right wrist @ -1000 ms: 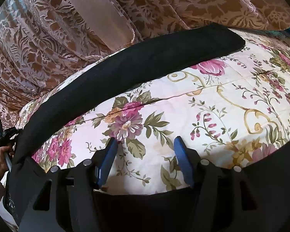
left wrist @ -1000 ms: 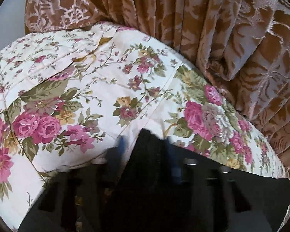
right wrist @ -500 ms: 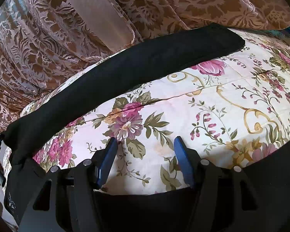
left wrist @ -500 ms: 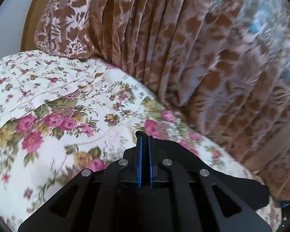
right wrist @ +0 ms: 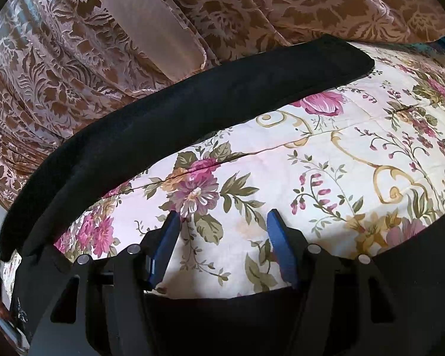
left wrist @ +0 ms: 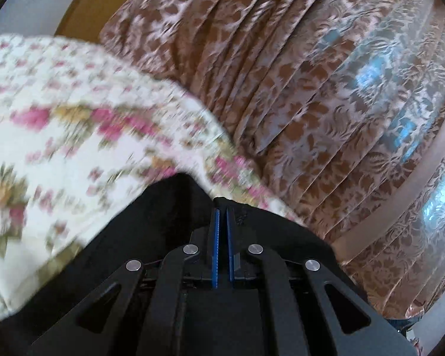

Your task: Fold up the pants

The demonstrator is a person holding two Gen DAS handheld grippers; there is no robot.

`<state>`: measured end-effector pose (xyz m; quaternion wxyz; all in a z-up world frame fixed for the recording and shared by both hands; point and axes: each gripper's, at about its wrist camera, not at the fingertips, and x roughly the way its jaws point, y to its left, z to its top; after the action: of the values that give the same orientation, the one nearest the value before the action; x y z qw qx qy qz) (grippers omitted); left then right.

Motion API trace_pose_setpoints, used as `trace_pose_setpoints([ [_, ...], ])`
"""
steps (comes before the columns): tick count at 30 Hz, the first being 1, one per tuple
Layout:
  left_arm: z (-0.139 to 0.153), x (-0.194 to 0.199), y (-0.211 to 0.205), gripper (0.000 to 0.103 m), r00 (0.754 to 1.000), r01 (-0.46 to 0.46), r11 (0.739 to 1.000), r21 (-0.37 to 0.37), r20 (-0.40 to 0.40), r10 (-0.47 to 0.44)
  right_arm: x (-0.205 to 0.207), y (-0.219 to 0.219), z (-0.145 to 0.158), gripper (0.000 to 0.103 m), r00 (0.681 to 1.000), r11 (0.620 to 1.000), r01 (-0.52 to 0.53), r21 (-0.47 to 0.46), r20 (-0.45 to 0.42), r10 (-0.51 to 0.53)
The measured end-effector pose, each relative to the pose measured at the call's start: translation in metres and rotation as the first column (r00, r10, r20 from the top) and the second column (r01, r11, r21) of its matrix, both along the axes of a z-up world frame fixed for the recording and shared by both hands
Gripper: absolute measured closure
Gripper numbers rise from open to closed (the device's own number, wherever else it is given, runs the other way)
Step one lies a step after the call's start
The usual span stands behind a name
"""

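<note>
So the left gripper [left wrist: 221,207] has its 2 blue pads pressed right together with a bit of black cloth pinched at the tips, that's the pants [left wrist: 163,207], and the fabric bunches up around and under the claw on both sides. The bedspread [left wrist: 74,136] in the left wrist view is all smeared with blur, white with pink roses, and behind it hangs the brown and pink patterned curtain [left wrist: 296,95] in pleats. Over on the right wrist view things are sharp. The right gripper [right wrist: 222,222] sits with its jaws standing wide apart, nothing between the pads, just bare floral bedspread [right wrist: 326,163] showing through the gap. The pants [right wrist: 192,103] there run as 1 long black band from the lower left up to a squared-off end at the upper right, lying along the far edge of the bed just in front of the curtain [right wrist: 59,74]. More black cloth fills the bottom of that view, right under the claw and curving up the right side. At the far left edge there's a sliver of something dark and a bit of what might be a hand, too small to be sure. A plain pinkish strip of curtain fabric [right wrist: 145,20] hangs down above the band.
</note>
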<state>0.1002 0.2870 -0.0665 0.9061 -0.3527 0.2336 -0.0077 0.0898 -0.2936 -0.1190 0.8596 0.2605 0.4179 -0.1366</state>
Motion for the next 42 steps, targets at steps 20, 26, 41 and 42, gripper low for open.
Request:
trace_pose_setpoints([
  [20,-0.054,0.001,0.009,0.100,0.999,-0.003,0.998,-0.061,-0.054,0.000,0.084,0.075,0.061,0.030,0.987,0.987,-0.159,-0.028,-0.022,0.158],
  [26,-0.054,0.001,0.009,0.100,0.999,-0.002,0.998,-0.061,-0.051,-0.001,0.143,0.110,0.069,0.025,0.969,0.965,-0.245,0.093,-0.015,0.247],
  [41,-0.054,0.001,0.009,0.100,0.999,0.000,0.998,-0.058,-0.042,-0.002,0.260,0.134,0.049,0.024,0.974,0.970,-0.112,0.217,-0.171,0.151],
  [42,-0.054,0.001,0.009,0.100,0.999,0.000,0.998,-0.059,-0.041,-0.002,0.264,0.133,0.044,0.024,0.974,0.970,-0.085,0.230,-0.187,0.129],
])
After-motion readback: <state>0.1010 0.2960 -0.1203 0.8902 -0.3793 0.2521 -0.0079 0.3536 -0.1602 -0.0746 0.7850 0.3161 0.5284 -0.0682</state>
